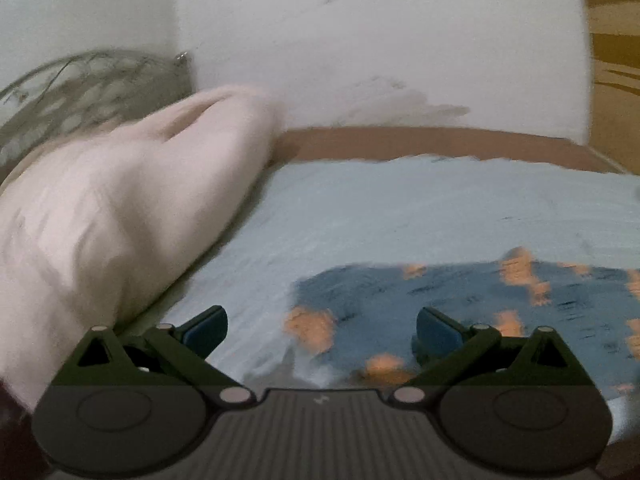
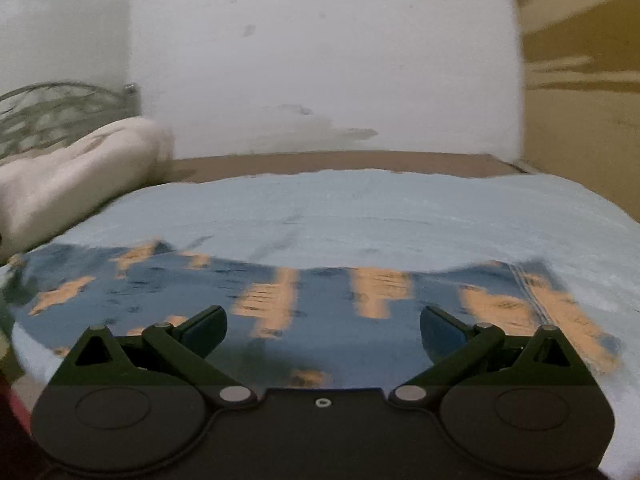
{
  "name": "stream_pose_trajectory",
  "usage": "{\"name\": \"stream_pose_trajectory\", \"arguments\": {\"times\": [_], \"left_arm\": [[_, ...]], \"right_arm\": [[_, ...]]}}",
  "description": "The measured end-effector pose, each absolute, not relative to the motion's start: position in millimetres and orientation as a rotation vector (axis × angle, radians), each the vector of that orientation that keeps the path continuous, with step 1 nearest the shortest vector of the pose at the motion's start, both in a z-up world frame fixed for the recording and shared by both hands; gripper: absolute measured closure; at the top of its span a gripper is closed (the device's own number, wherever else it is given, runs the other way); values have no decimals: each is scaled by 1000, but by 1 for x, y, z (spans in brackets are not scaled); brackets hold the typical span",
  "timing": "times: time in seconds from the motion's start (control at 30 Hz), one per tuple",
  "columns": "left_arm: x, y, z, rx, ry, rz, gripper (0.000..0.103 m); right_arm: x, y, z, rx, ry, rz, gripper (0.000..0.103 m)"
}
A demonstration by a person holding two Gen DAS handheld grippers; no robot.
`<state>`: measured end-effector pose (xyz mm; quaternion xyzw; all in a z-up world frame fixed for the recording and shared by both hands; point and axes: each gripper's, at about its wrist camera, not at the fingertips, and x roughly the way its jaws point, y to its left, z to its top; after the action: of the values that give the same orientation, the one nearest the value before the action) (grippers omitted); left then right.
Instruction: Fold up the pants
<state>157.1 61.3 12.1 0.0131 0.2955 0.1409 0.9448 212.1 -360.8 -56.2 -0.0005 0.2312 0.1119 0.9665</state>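
The pants [image 2: 320, 320] are blue with orange patches and lie flat on a light blue sheet [image 2: 360, 208] on the bed. In the left wrist view their left end [image 1: 460, 300] shows at lower right. My left gripper [image 1: 322, 328] is open and empty, just above the pants' left edge. My right gripper [image 2: 323, 330] is open and empty, hovering over the middle of the pants. A stitched hem [image 2: 532, 292] shows at the pants' right end.
A white pillow [image 1: 120, 216] lies at the left of the bed; it also shows in the right wrist view [image 2: 80, 172]. A metal headboard [image 1: 80, 84] stands behind it. A white wall [image 2: 320, 80] runs along the far side, with a brown bed edge [image 2: 340, 162] below it.
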Motion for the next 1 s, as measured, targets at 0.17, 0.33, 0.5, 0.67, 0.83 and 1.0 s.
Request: {"name": "stream_pose_trajectory", "arguments": {"times": [0.17, 0.33, 0.5, 0.67, 0.83, 1.0], "left_arm": [[153, 89, -10, -123, 611, 275, 1], [160, 94, -28, -222, 557, 217, 1], [174, 101, -46, -290, 525, 130, 1], [188, 135, -69, -557, 564, 75, 1], [180, 161, -77, -743, 509, -5, 5], [178, 177, -84, -907, 484, -13, 26]], "right_arm": [[227, -302, -60, -66, 484, 332, 1], [243, -265, -74, -113, 501, 316, 1], [241, -266, -94, -104, 519, 309, 1], [241, -265, -98, -117, 508, 304, 1], [240, -266, -102, -107, 486, 302, 1], [239, -267, -104, -96, 472, 306, 1]]}}
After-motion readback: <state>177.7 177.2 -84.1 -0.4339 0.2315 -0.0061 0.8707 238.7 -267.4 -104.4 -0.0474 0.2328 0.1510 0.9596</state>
